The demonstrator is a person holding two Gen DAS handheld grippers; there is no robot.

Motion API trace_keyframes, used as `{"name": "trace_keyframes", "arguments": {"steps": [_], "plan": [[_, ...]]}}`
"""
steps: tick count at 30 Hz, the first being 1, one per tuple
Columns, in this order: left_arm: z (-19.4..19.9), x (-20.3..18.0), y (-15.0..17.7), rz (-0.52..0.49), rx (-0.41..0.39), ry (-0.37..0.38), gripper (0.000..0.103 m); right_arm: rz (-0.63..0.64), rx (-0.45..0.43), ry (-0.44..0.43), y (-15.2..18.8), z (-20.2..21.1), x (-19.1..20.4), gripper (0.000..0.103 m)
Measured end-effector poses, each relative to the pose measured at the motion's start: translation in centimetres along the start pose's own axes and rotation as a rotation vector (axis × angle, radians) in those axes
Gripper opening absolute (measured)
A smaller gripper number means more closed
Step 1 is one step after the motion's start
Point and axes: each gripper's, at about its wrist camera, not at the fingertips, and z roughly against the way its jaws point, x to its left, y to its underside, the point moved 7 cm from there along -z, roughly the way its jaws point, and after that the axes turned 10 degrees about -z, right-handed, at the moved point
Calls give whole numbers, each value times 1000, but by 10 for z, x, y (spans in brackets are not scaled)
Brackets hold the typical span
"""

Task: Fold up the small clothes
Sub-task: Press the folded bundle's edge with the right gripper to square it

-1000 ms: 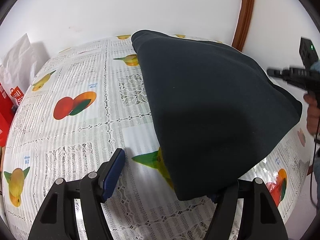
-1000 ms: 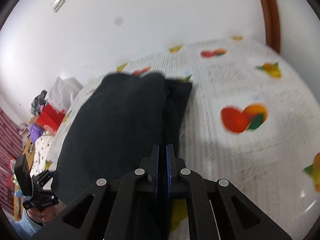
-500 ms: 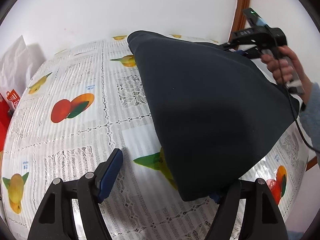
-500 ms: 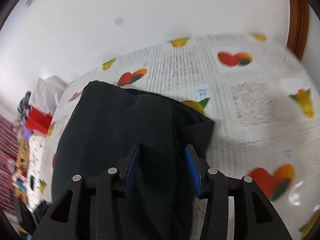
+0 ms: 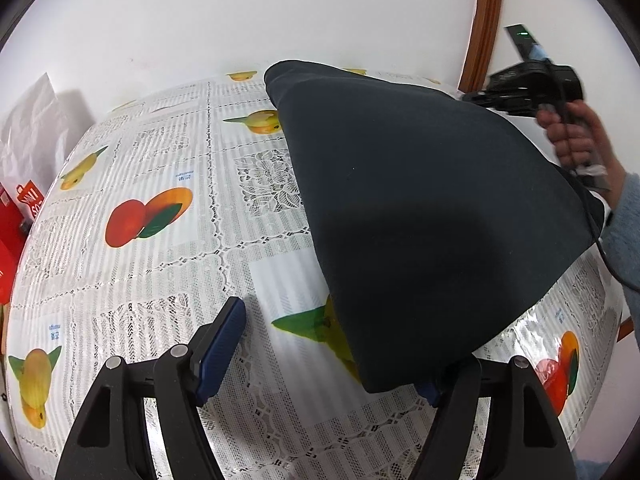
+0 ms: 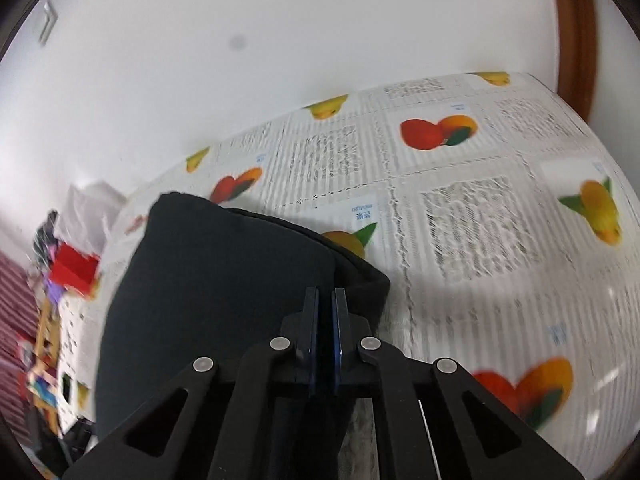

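A dark navy garment (image 5: 420, 208) lies folded on the fruit-print tablecloth (image 5: 160, 272). My left gripper (image 5: 332, 352) stands open at its near corner: the left finger (image 5: 224, 336) rests on bare cloth, and the right finger is hidden under the garment's corner. In the left wrist view a hand holds my right gripper (image 5: 524, 92) at the garment's far right corner. The right wrist view shows that gripper (image 6: 325, 296) with its blue pads drawn together on the folded edge of the garment (image 6: 224, 288), shut on it.
A white bag (image 5: 32, 128) and a red box (image 5: 24, 208) stand past the table's left end. A brown wooden frame (image 5: 484, 20) runs up the wall behind. Red and mixed clutter (image 6: 74, 270) sits beyond the table. The tablecloth (image 6: 460, 208) lies bare beside the garment.
My right gripper swung in to the garment's far corner, opened around the folded edge and then shut on it. My left gripper and the garment's near corner kept still.
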Motion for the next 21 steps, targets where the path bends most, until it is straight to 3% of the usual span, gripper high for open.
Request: {"name": "trace_keyframes", "arguments": {"steps": [3,9,15,17,19,21], "plan": [[-1,0,0,-1,1,-2,73,37,-32,22,18,29,2,9],[-2,1,0,20,13,-13,73,141,-39,5,87,84,10,32],[0,-5,2,22,19,-29,73,144,3,-13,137,89,3,33],[-1,-6,2,25,22,-33,73,116,12,-10,146,80,-1,32],[-2,-7,1,24,22,-40,74,117,3,-22,150,77,0,8],[-3,-6,1,28,20,-44,74,159,-39,-16,152,82,5,6]]}}
